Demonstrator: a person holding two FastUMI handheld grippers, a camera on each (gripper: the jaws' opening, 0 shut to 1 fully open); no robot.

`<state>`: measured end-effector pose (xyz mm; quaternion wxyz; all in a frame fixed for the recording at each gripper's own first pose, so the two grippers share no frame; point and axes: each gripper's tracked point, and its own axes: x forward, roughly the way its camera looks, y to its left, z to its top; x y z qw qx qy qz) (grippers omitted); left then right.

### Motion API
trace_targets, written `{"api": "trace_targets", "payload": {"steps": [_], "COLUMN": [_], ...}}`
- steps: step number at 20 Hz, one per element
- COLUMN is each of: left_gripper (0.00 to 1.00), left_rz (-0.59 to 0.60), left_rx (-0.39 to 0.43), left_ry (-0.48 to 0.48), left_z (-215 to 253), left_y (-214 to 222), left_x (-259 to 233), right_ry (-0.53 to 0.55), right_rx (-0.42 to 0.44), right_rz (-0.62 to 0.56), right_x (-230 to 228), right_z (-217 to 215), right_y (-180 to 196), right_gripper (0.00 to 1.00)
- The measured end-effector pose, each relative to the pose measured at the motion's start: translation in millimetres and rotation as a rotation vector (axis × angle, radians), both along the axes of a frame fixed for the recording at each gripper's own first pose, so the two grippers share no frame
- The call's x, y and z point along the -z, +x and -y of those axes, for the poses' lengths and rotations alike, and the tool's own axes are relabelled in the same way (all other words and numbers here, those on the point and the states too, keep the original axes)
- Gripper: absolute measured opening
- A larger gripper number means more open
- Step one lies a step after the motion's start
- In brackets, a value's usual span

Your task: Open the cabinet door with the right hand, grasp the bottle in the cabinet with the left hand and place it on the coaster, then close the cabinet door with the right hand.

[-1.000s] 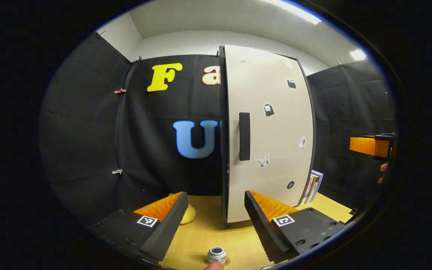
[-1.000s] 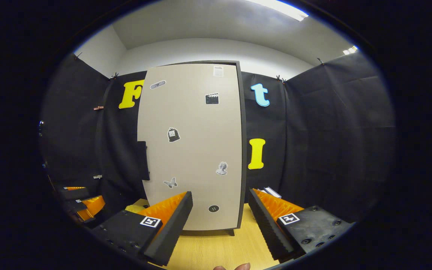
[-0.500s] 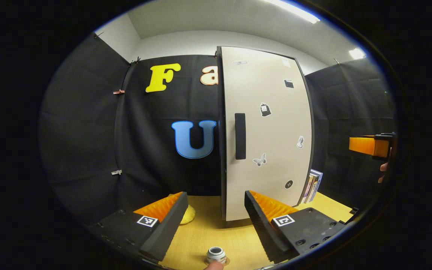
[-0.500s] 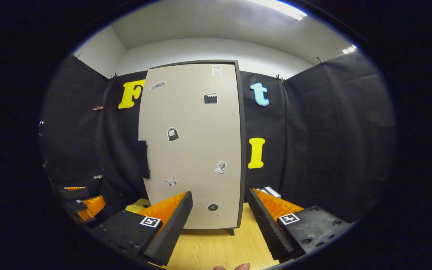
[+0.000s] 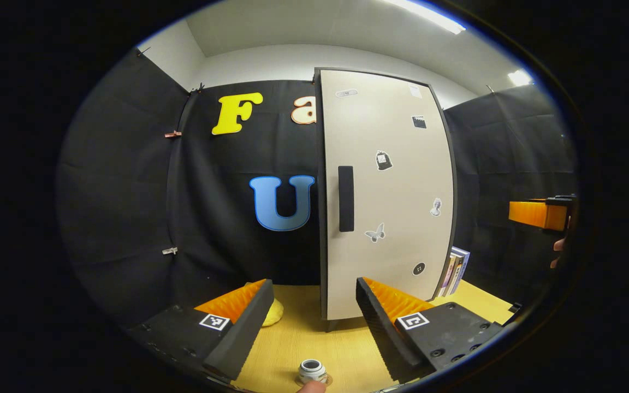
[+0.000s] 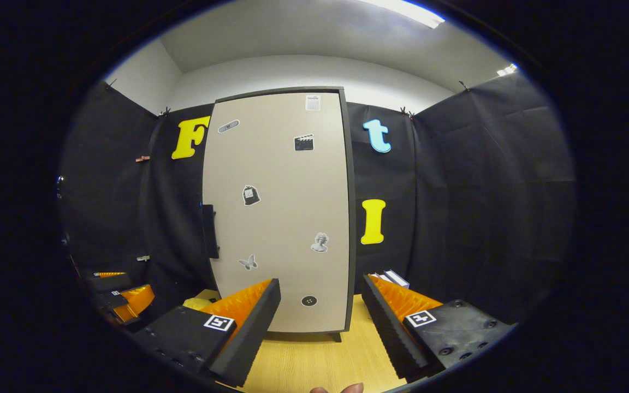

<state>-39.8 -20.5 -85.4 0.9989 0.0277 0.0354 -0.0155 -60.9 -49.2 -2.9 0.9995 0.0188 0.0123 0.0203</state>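
In the left gripper view, the left gripper (image 5: pixel 312 305) has its jaws spread wide with nothing between them. At 6 o'clock, just below the gap, a bottle (image 5: pixel 313 371) stands upright on a coaster (image 5: pixel 327 378) on the wooden table (image 5: pixel 298 341), with a fingertip at the very edge beneath it. Beyond the jaws, at 12 o'clock, stands the cabinet (image 5: pixel 385 191); its pale door looks shut, with a dark handle (image 5: pixel 345 198) near its left edge and small stickers across it. A yellow object (image 5: pixel 274 312) lies at 10 o'clock behind the left finger. Books (image 5: pixel 455 270) lean at 3 o'clock beside the cabinet. The right gripper shows far off at 3 o'clock.

In the right gripper view, the right gripper (image 6: pixel 320 305) also has its jaws wide apart and empty, facing the cabinet door (image 6: pixel 282 207) at 12 o'clock, clear of it. The left gripper appears at 9 o'clock.
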Motion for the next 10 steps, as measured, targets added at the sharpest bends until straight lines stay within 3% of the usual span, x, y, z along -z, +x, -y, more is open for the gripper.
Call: {"api": "trace_targets", "payload": {"steps": [10], "left_gripper": [0.95], "left_rz": [0.008], "left_rx": [-0.005], "left_ry": [-0.003], "left_z": [2.5], "left_y": [0.4], "left_x": [-5.0], "right_ry": [-0.009], "right_rx": [-0.005], "right_rz": [-0.004], "right_x": [0.5], "right_z": [0.4], "right_y": [1.5], "right_gripper": [0.98]}}
